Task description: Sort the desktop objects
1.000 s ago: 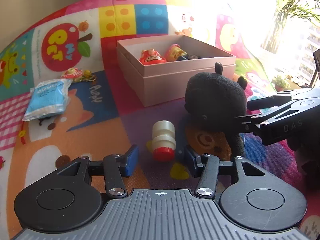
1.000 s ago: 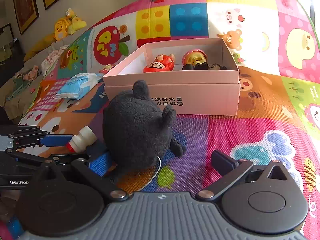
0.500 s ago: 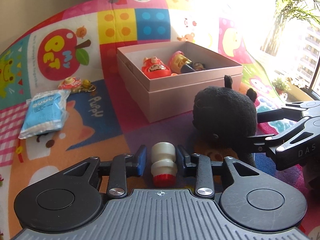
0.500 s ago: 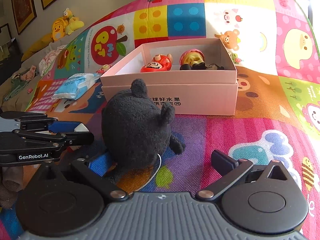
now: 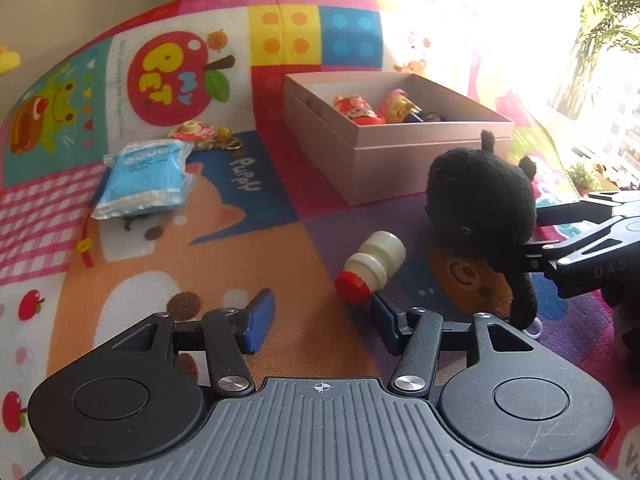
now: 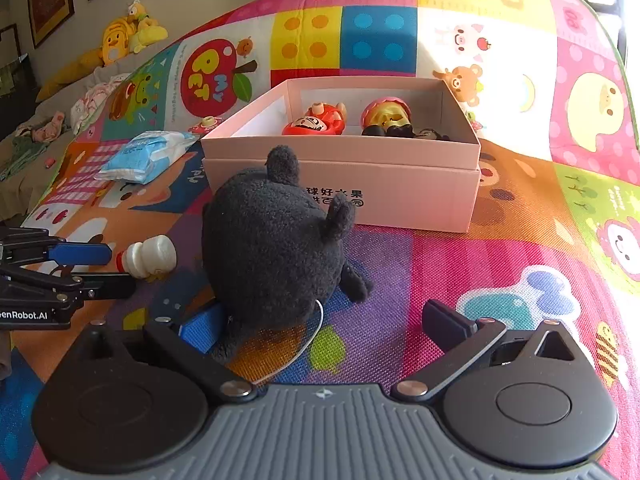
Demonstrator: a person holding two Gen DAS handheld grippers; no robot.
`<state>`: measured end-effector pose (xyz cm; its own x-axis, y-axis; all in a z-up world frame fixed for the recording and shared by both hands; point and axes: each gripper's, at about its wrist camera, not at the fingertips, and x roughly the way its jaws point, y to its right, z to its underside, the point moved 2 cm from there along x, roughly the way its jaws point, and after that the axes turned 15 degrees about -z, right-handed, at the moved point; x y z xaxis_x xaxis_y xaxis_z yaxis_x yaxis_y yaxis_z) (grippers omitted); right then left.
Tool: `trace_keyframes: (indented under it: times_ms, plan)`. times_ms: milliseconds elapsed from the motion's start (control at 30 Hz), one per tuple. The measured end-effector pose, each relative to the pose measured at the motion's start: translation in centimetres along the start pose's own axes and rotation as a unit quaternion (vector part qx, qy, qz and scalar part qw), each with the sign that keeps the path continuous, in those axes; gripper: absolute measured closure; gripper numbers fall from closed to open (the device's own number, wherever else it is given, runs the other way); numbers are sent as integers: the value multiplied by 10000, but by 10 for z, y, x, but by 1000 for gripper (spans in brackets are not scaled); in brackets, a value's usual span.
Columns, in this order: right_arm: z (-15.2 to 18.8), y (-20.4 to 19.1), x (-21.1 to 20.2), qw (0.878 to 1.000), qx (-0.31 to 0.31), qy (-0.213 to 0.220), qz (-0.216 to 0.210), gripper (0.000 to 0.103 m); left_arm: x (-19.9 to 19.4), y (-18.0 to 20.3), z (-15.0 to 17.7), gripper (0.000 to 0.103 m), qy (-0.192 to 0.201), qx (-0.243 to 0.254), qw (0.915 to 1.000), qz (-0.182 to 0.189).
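Note:
A small white bottle with a red cap (image 5: 373,267) lies on its side on the play mat, just ahead of my left gripper's right finger; it also shows in the right wrist view (image 6: 148,257). My left gripper (image 5: 322,320) is open and empty. A black plush toy (image 6: 276,248) stands between the fingers of my right gripper (image 6: 324,326), which is open, its left finger beside the plush's base. The plush also shows in the left wrist view (image 5: 482,200). A pink open box (image 6: 400,188) behind it holds a red doll (image 6: 316,122) and a pink figure (image 6: 386,116).
A blue packet (image 5: 144,178) and a small keychain charm (image 5: 200,134) lie on the mat to the left of the box (image 5: 360,160). Yellow plush toys (image 6: 128,36) sit on a sofa at far left. A bright window and plant are on the right.
My left gripper had closed in around the white bottle half a second ago; now its jaws are wide open, it has pulled back left, and the bottle lies tilted on the mat.

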<state>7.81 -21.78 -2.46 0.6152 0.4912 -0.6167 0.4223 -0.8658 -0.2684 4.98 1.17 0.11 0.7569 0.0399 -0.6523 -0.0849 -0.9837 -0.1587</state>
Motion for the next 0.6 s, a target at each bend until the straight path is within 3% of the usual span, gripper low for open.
trace_keyframes:
  times_ms: [133,300,600]
  plan:
    - [1,-2,2,9999,-75,-63,77,0,3,-5,-2,42,-52,-205,9997,-157]
    - [1,-4,3,9998,-120,-98,127,0,1,4,-3,39,-54,-324,9990,290]
    - [1,-5,3,9997,-129,-97,163,0,3,20,-9,40,-62,-568,9967,577]
